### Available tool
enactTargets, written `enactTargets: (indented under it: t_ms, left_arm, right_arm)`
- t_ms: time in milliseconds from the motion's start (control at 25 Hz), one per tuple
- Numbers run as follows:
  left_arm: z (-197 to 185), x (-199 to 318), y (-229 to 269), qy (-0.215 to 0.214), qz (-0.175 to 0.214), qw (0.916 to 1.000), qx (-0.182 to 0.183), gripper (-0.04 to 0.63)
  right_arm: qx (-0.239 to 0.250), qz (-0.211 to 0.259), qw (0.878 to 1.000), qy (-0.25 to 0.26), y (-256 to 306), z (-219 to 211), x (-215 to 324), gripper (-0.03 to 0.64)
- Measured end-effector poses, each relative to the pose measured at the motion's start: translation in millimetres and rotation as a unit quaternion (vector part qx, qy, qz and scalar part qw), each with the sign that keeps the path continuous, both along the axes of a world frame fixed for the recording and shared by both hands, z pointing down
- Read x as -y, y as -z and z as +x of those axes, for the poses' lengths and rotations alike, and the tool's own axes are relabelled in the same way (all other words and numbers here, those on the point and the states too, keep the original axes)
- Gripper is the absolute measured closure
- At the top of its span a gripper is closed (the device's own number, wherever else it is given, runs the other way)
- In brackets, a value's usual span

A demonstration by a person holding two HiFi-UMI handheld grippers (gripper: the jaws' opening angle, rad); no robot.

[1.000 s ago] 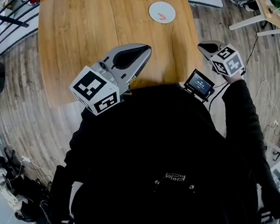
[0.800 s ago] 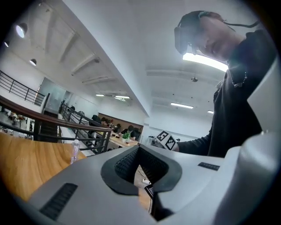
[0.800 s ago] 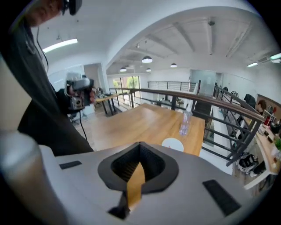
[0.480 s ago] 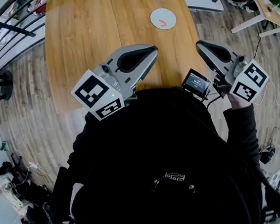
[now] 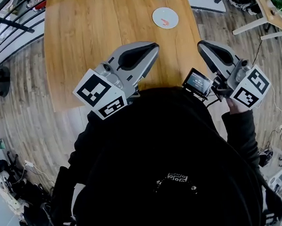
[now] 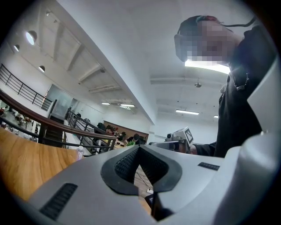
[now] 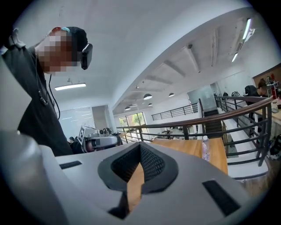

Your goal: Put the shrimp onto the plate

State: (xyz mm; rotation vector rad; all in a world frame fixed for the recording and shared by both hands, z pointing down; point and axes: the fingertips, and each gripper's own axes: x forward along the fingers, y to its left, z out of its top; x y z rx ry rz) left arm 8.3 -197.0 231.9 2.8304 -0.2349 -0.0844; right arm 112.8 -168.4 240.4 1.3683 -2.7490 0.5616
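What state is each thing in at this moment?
shrimp, lying on the plate
left tool, shut, nothing held
right tool, shut, nothing held
bottle, standing upright on the table
small screen, lit

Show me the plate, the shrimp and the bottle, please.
plate (image 5: 158,22): head view, bare white part near its left rim.
shrimp (image 5: 168,16): head view, middle of the small orange shape lying on the plate.
bottle (image 7: 205,149): right gripper view, its clear body.
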Motion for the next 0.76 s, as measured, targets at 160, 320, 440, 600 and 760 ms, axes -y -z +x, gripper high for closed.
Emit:
enactTargets:
  t_ms: [160,320,440,600,760]
  left_arm:
    - [-3,4,-8,0.013,0.007,0.9998,0.014,0.591]
    - [-6,14,-8,0.031,0.011,0.9994,0.014,0.591]
    - [-10,19,-4,0.038,0.016,0.9991,0.01,0.591]
    - [-7,27,-10,0.04,0.009,0.9991,0.009,0.591]
    - [-8,38,-25,0.034,0.009,0.9992,0.019,0.591]
  right_arm:
    - [-0.011,0.007,1.0,0.004,4,-4,6,0.6]
    - [-0.019,0.02,1.0,0.002,17,-4,16,0.6]
    - [-0.028,0.014,0.999,0.005,14,-5,20,0.6]
    - [-0.038,0.003,0.999,0.004,9,0,24,0.6]
    - [-0.059,-0.005,0.998,0.002,0,9,34,0.6]
